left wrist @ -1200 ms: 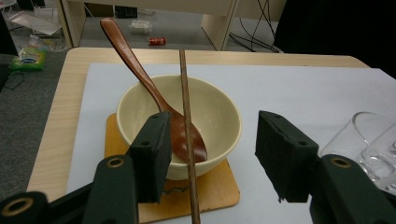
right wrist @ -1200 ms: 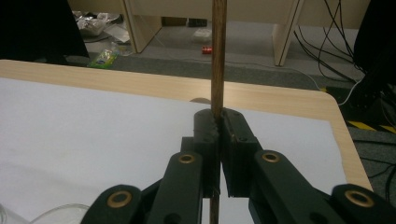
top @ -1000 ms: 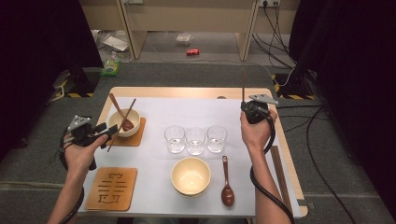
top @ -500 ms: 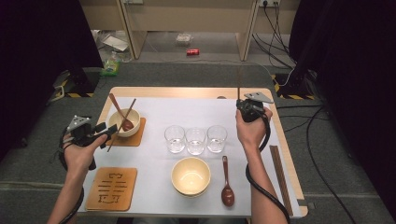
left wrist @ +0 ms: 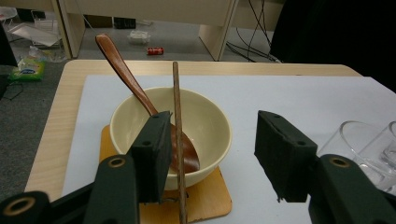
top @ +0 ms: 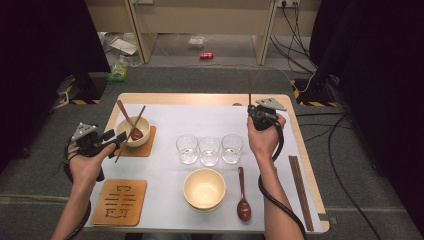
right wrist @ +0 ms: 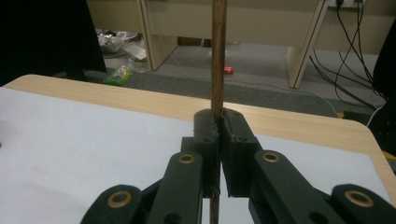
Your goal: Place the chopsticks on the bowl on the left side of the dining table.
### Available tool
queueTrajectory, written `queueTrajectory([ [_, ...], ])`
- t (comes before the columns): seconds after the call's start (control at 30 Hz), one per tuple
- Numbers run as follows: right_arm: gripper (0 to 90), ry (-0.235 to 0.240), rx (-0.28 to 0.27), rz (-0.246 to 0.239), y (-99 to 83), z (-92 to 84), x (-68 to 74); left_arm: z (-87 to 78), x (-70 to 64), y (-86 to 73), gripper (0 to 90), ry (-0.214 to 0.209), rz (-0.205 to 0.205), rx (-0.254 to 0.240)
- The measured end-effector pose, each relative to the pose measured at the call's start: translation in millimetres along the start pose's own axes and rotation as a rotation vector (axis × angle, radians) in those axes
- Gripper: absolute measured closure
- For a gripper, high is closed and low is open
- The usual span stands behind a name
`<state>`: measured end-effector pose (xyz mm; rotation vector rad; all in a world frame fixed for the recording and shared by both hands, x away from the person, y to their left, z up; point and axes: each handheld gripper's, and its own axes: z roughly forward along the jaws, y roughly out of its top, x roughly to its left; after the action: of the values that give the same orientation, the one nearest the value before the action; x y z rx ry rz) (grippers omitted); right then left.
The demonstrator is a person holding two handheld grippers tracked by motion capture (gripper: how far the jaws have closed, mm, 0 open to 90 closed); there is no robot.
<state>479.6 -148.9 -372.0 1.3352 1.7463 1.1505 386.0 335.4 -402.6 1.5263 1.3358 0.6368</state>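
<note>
Chopstick (right wrist: 217, 56) stands upright, clamped between the right hand-held gripper's (right wrist: 219, 122) jaws.

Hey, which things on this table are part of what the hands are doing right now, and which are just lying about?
In use: chopstick clamped in right gripper; left gripper, open before bowl holding spoon and second chopstick.

Lying about: three glasses, empty bowl, loose spoon, patterned coaster.

Wooden table (top: 300, 131), white mat (top: 200, 120), three glasses (top: 209, 149), bowl (top: 204, 188), spoon (top: 243, 195)
</note>
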Motion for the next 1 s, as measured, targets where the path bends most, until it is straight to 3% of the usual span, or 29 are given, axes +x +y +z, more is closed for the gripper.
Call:
queueTrajectory([
  [1.0, 85.4, 0.032, -0.045, -0.026, 6.8, 12.8, 23.3, -0.6, -4.1, 0.5, 46.0, -0.012, 0.003, -0.010],
])
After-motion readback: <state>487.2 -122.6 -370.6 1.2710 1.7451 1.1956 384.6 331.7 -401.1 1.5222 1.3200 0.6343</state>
